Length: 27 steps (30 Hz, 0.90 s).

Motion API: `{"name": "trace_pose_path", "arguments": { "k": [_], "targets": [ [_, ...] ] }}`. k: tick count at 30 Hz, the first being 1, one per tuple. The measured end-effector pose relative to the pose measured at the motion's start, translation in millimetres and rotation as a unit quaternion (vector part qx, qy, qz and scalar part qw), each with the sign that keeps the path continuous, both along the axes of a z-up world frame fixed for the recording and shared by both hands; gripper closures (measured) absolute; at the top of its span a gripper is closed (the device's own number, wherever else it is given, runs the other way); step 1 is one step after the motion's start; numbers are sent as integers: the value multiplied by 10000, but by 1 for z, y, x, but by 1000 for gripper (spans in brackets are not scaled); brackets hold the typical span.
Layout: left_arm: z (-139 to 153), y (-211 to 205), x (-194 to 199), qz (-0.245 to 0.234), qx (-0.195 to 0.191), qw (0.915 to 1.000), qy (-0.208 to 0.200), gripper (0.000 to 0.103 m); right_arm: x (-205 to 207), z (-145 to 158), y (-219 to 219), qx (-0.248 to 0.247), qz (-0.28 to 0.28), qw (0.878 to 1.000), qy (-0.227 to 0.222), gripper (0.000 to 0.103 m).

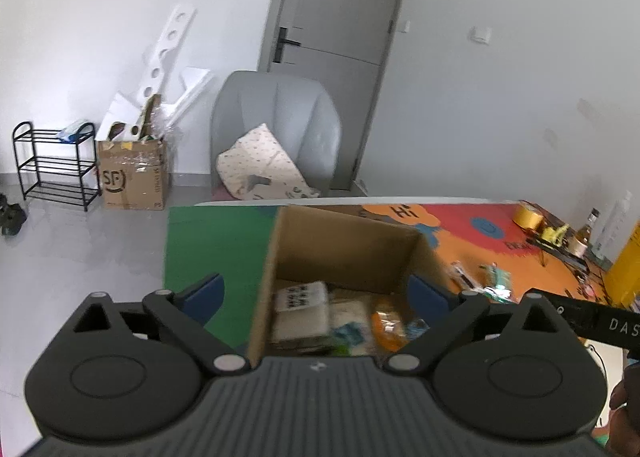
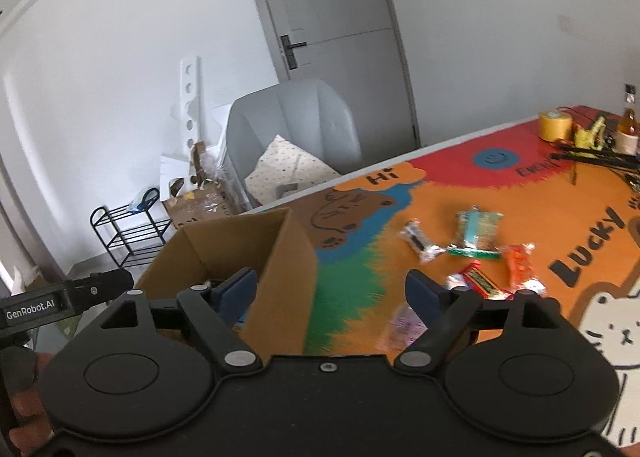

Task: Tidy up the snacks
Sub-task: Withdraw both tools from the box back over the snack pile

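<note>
Snack packets fill the cardboard box; left gripper and right gripper gape wide, empty.

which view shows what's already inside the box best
The left wrist view. It looks down into the open box, so the packets on its floor show, including an orange one. The right wrist view sees the box from the side; its near wall and a gripper finger hide almost all of the contents.
</note>
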<state>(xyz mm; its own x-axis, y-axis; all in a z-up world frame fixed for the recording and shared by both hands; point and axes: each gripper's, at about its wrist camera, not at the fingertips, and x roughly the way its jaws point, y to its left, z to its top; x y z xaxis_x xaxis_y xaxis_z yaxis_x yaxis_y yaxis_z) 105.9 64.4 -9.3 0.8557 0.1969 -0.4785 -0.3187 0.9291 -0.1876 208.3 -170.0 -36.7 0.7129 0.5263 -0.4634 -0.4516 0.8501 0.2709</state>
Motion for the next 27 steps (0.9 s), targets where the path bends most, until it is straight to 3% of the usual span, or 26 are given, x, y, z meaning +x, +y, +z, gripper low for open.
{"name": "trace_pose_path", "arguments": {
  "k": [9, 27],
  "targets": [
    [1, -45, 16, -469, 122, 9988, 41, 4, 2, -6, -44, 143, -364, 9992, 72, 11],
    [-6, -132, 51, -1025, 261, 9943, 120, 4, 12, -32, -126, 352, -891, 9952, 222, 7]
  ]
}}
